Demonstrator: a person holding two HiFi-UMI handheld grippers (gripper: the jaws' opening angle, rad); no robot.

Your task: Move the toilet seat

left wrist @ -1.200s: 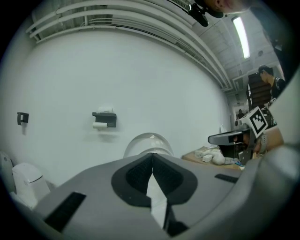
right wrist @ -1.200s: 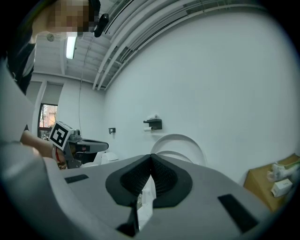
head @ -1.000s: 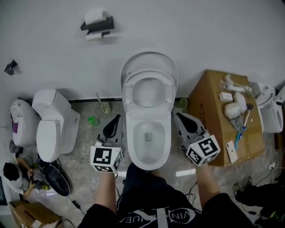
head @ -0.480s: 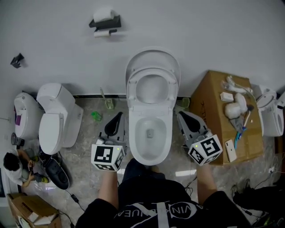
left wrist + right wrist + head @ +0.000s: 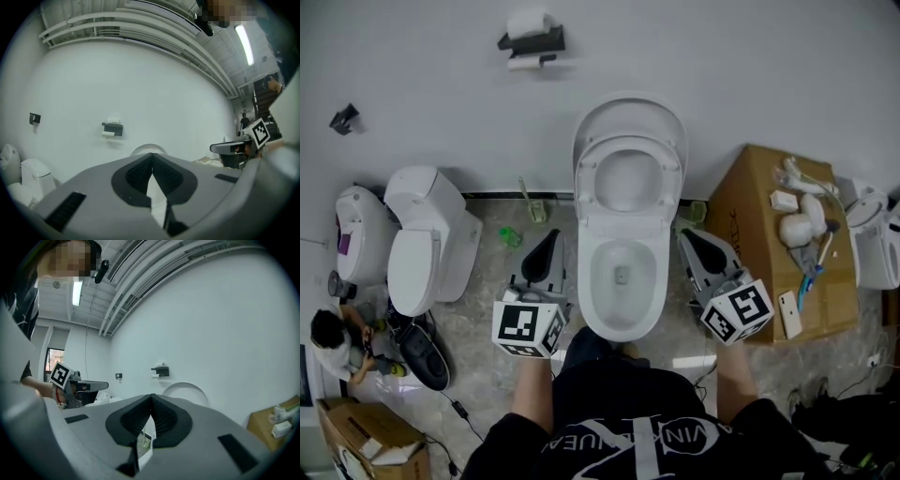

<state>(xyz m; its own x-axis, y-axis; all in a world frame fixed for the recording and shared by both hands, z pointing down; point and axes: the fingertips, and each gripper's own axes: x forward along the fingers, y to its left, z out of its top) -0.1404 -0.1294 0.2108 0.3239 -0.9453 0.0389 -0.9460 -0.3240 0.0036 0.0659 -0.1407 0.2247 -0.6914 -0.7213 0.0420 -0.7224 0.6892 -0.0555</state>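
Observation:
A white toilet [image 5: 623, 300] stands against the wall in the head view. Its seat [image 5: 629, 180] and lid [image 5: 630, 117] are both raised against the wall, and the bowl lies bare. My left gripper [image 5: 551, 236] hangs left of the bowl, shut and empty. My right gripper [image 5: 686, 234] hangs right of the bowl, also shut with nothing in it. In the left gripper view the raised lid [image 5: 147, 149] peeks over the closed left gripper [image 5: 151, 154]. The right gripper view shows the lid [image 5: 185, 390] beyond the closed right gripper [image 5: 151, 395].
A second white toilet [image 5: 427, 239] stands at the left, with another fixture [image 5: 356, 246] beyond it. A cardboard box [image 5: 761, 230] with small items on top sits right of the bowl. A paper holder [image 5: 532, 42] hangs on the wall. A seated person [image 5: 333, 342] and shoes [image 5: 422, 356] are at the lower left.
The view has drifted, so the toilet and box sit slightly further right and up in frame. Both grippers keep their places beside the bowl, still shut.

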